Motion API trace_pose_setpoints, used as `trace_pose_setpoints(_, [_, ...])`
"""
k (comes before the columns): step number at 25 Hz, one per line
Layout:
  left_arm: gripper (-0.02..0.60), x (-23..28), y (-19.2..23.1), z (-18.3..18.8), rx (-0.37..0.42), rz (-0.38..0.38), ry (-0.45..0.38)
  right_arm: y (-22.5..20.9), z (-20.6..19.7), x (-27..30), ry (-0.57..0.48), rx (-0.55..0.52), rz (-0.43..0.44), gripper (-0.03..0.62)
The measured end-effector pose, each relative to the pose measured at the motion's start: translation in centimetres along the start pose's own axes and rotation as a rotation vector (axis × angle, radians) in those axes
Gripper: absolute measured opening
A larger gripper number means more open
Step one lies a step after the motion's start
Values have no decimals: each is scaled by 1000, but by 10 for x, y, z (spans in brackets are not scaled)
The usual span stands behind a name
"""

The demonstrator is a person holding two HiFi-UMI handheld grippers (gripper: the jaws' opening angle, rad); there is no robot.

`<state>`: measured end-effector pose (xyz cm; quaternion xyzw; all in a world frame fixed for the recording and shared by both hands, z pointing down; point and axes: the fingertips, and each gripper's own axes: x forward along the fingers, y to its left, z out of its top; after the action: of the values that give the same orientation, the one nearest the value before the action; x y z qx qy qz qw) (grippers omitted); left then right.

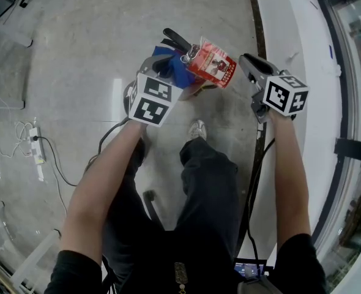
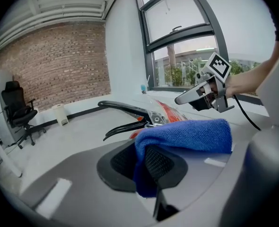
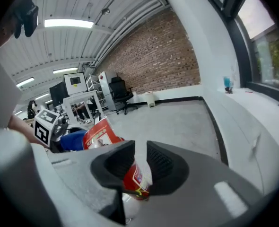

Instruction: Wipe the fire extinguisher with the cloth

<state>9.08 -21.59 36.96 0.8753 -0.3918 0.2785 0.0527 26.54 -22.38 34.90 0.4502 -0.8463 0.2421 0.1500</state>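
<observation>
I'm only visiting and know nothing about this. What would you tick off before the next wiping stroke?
1. Cloth gripped: ok. The left gripper has its fingers shut on the blue cloth.
2. Cloth at the fire extinguisher: ok. It sits by the black handle.
3. Cloth touching the metal: cannot tell.
4. Right gripper free: ok. Its fingers are apart and empty, and it stands off to the side.
5. Red tag out of the way: not ok. It lies over the top.
6. Extinguisher steady: cannot tell.
</observation>
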Motion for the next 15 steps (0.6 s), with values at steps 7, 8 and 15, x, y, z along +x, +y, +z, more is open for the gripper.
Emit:
trace_pose_setpoints(7, [32, -3, -32, 5, -53, -18, -21, 6, 1, -27, -21, -25, -2, 92])
trace_pose_setpoints(8, [32, -2, -35, 6, -63, -16, -25, 13, -1, -30, -14, -34, 21, 92])
trace_pose_setpoints(15, [34, 6, -73, 14, -101, -71, -50, 85, -34, -41, 74, -146, 195, 57])
